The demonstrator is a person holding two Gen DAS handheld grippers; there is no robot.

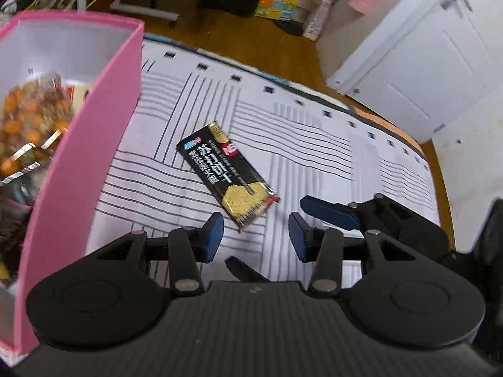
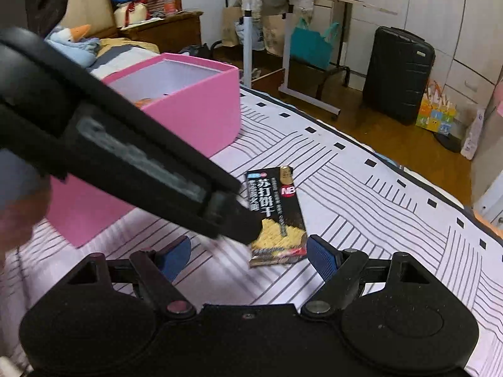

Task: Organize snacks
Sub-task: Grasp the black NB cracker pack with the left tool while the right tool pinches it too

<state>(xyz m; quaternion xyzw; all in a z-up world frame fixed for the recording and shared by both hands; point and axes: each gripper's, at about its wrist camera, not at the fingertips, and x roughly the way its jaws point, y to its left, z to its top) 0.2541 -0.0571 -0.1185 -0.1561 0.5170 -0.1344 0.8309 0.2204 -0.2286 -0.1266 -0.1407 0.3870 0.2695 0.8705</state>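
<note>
A black soda-cracker packet (image 1: 227, 172) lies flat on the striped white bedsheet (image 1: 298, 144); it also shows in the right wrist view (image 2: 278, 216). A pink box (image 1: 81, 163) stands to the left and holds several snack bags (image 1: 31, 116); it shows in the right wrist view too (image 2: 195, 116). My left gripper (image 1: 256, 238) is open and empty, just short of the packet's near end. My right gripper (image 2: 250, 256) is open and empty, close to the packet's near end. The left gripper's body (image 2: 125, 150) crosses the right wrist view and hides part of the packet.
The bed's edge (image 1: 408, 144) runs along the far right, with wooden floor beyond. A white door (image 1: 418, 62), a black suitcase (image 2: 397, 75), a rolling table (image 2: 298, 40) and a colourful box (image 2: 435, 116) stand on the floor.
</note>
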